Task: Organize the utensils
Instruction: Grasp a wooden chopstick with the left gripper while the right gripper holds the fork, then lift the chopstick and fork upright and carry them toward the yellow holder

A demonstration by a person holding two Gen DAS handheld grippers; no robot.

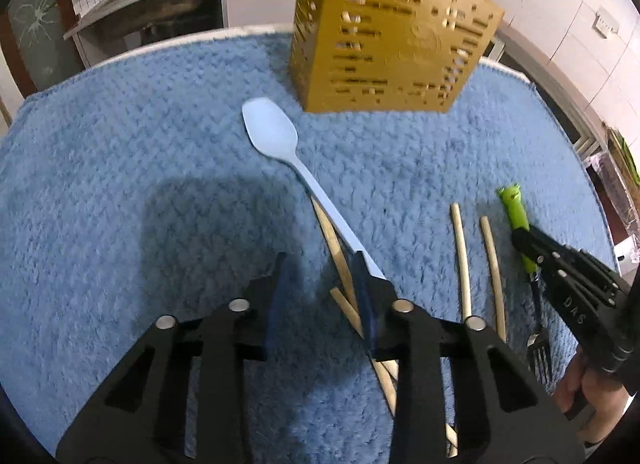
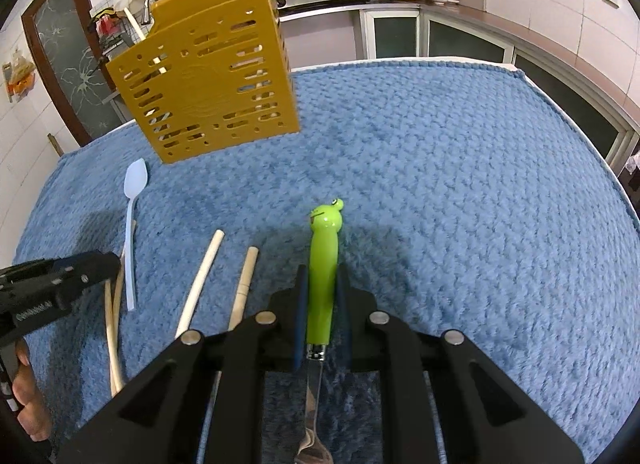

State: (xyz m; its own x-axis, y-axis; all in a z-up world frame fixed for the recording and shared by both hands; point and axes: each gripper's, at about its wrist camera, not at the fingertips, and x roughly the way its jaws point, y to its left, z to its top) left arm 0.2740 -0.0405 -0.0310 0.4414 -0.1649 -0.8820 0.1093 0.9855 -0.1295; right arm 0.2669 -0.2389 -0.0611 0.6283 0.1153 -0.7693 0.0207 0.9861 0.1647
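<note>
Underneath, over the whole tabletop: a nubby blue towel (image 1: 120,184). At its far side, upright, a gold slotted utensil holder (image 1: 384,44), with pale sticks visible through the slots and above the rim. Nearer, low over the towel, the left gripper (image 1: 322,264), claw spread, bare towel in the gap and nothing pinched; its right finger over the handle of a pale blue plastic spoon (image 1: 276,132) and over a crossed pair of chopsticks (image 1: 340,260) partly beneath that handle. Spoon flat on the towel, bowl toward the holder and just short of it. Off to the right, the right gripper (image 2: 323,276), claw pressed onto the green frog-headed handle of a fork (image 2: 322,264), one blue pad on each side, frog face away from the camera, metal stem back under the gripper, tines (image 1: 540,352) close to the person's right hand (image 1: 580,388). Hard to say whether resting on the towel or raised. Between spoon and fork, a second pair of chopsticks (image 2: 200,280), side by side, apart from each other, flat on the towel, blunt ends toward the holder.
</note>
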